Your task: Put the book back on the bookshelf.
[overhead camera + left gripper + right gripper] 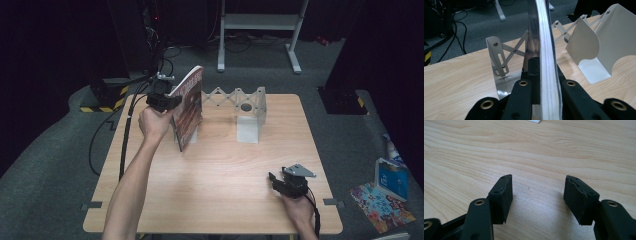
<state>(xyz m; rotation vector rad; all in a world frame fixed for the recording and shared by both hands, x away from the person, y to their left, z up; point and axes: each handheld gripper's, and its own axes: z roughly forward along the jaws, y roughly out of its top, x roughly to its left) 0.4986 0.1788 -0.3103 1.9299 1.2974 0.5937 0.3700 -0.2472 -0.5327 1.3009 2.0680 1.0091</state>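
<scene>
Left tool (167, 101) clamped on the book (189, 107), held upright and tilted near the far-left part of the tabletop (220, 170). The book's long axis runs toward the expanding rack (240, 102), its left end plate (499, 65) just beside the pages. Right tool (282, 182), jaws wide and empty, rests near the near-right corner, well apart.
</scene>
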